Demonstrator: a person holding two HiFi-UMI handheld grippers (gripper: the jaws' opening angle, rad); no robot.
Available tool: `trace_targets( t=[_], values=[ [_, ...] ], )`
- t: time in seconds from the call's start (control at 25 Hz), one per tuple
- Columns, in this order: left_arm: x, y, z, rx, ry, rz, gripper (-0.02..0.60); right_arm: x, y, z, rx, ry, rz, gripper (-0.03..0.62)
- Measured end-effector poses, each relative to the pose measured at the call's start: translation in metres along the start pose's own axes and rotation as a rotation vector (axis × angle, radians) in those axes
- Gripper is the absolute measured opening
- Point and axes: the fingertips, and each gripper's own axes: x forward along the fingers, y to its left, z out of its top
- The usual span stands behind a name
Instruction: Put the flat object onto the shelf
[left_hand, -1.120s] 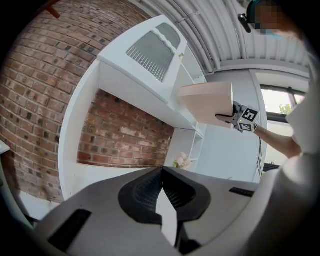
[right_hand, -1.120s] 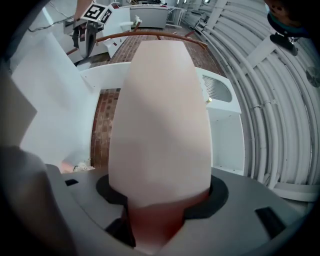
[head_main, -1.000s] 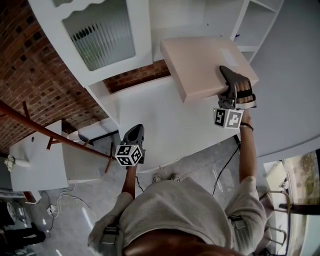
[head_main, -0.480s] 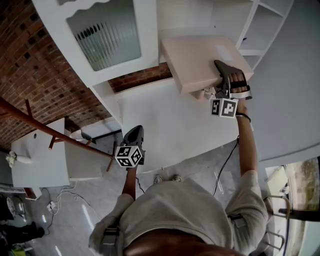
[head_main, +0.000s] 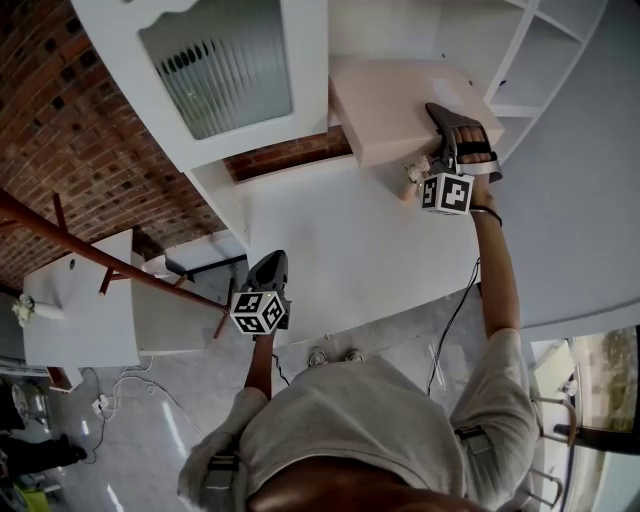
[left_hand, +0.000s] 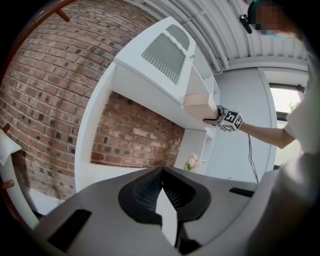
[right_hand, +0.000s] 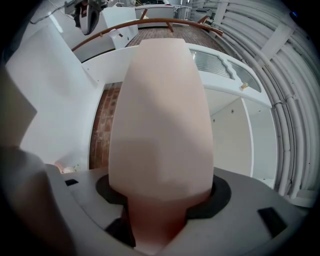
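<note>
Broadly, a red brick wall (head_main: 70, 130) fills the left of the head view. A tall white wooden shelf unit (head_main: 305, 110) stands against it. The unit carries a door with a ribbed glass pane (head_main: 220, 70) on its left and open white compartments (head_main: 545, 60) on its far right. Below the door and compartments runs the unit's broad white surface (head_main: 330, 240), with brick showing behind it.

The flat object, a pale pink rectangular box (head_main: 400, 105), is held level above that surface, just right of the glass door. Its far edge lies at the mouth of an upper compartment. Whether it already rests on a shelf board there is hard to judge from these angles. In the right gripper view the pink box (right_hand: 160, 125) fills the middle and runs away toward the unit.

At the box's near right edge the right gripper (head_main: 445, 125) has its dark fingers clamped on it, one finger lying across the top face. The left gripper (left_hand: 161, 175) is well apart from the box, low and to the left, with its fingers pressed together and nothing between them.

On the surface under the box sits what looks like a small bunch of pale flowers (left_hand: 192, 162).
</note>
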Motion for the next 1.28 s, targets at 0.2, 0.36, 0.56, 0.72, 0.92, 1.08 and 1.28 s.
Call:
trace_targets(
  t=[0.2,0.36,0.56,0.72,0.92,1.08,1.28],
  values=[
    [0.001,0.006,0.001,-0.007,-0.004,0.015,0.015,0.017,-0.001,0.000,0.022,0.022,0.030,0.290],
    [0.000,0.009,0.002,-0.009,-0.006,0.024,0.015,0.029,0.000,-0.003,0.016,0.024,0.040,0.295],
    [-0.004,0.014,0.001,-0.014,-0.008,0.033,0.015,0.040,0.001,-0.003,0.019,0.032,0.068,0.299],
    [-0.006,0.011,0.001,-0.010,-0.011,0.030,0.015,0.039,0.000,-0.003,0.024,0.025,0.071,0.302],
    [-0.007,0.003,0.002,-0.007,-0.015,0.017,0.015,0.037,0.000,-0.004,0.026,0.039,0.092,0.336],
    [-0.008,-0.001,0.003,-0.002,-0.019,0.010,0.015,0.031,-0.006,-0.005,0.026,0.045,0.081,0.383],
    [-0.011,-0.003,0.003,0.002,-0.016,0.002,0.015,0.017,-0.002,-0.011,0.026,0.064,0.083,0.385]
  ],
)
